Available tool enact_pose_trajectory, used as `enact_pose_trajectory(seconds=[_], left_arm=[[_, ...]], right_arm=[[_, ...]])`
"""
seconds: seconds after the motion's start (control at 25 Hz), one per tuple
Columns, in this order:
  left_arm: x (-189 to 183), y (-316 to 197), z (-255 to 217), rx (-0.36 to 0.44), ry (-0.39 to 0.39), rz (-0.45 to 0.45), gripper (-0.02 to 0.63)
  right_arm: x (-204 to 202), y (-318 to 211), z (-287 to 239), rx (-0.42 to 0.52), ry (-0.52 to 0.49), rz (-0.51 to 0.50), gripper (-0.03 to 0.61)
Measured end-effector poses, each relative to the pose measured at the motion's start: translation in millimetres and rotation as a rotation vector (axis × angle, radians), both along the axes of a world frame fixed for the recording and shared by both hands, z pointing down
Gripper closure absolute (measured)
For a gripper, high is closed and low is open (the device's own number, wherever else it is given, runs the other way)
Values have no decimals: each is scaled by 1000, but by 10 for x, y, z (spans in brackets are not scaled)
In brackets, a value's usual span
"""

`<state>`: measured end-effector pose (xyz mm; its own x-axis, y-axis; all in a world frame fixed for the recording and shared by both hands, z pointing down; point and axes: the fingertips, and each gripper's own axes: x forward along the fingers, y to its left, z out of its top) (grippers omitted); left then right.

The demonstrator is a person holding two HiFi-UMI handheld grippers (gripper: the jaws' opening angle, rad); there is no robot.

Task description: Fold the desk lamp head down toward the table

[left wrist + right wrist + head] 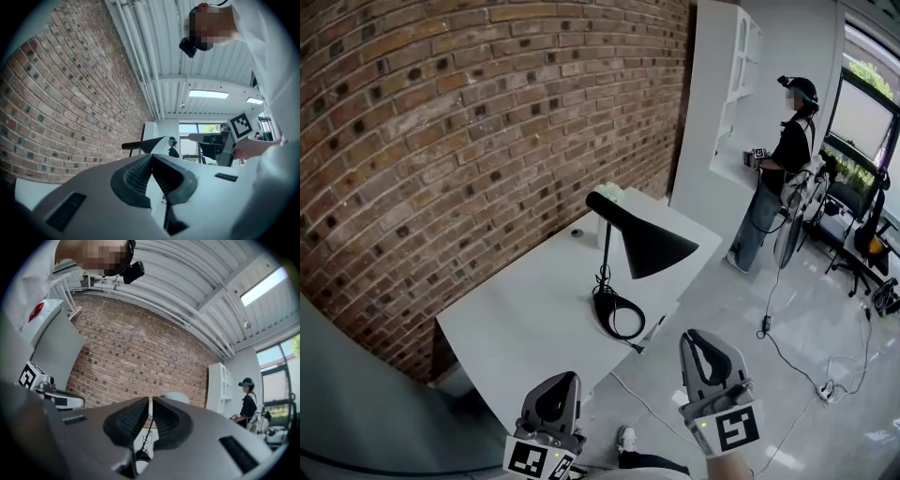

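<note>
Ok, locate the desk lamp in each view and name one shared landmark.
Head view: desk lamp at centre, on the white table.
Left gripper view: just above the jaws, centre.
Right gripper view: behind the jaws, centre.
Shared landmark: the brick wall.

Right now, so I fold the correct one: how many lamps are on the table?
1. The black lamp stands near the table's front edge. No second one shows, and none seems hidden.

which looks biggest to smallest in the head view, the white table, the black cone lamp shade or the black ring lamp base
1. white table
2. black cone lamp shade
3. black ring lamp base
All sit together, so nearness barely matters.
</note>
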<state>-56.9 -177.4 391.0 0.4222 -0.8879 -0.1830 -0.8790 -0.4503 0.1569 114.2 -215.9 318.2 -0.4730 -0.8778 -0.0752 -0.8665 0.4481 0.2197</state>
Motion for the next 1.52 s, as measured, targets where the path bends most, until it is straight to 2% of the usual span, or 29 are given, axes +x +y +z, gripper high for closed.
enact_pose_trajectory(seconds=[0.32, 0.44, 0.56, 0.72, 0.88, 1.08, 1.28, 1.52], left_arm=[[-89, -227, 19, 5, -24, -23, 606], [-76, -346, -39, 22, -31, -23, 606], [-42, -459, -91, 35, -30, -18, 606], [-17, -543, -101, 39, -26, -8, 606], [-5, -612, -89, 36, -27, 3, 606], [5, -728, -109, 33, -38, 11, 606], [27, -880, -134, 32, -66, 6, 606], [129, -1055, -205, 32, -99, 16, 606]], right_arm=[[-26, -395, -87, 34, 94, 16, 555], [-27, -517, -118, 56, 124, 25, 477], [-14, -651, -185, 107, 211, 44, 477], [-24, -807, -242, 198, 410, 48, 455], [-28, -921, -155, 197, 542, 53, 430], [-31, -1046, -97, 224, 669, 61, 384], [-37, -1195, -39, 261, 800, 53, 376], [14, -1323, -35, 283, 873, 54, 373]])
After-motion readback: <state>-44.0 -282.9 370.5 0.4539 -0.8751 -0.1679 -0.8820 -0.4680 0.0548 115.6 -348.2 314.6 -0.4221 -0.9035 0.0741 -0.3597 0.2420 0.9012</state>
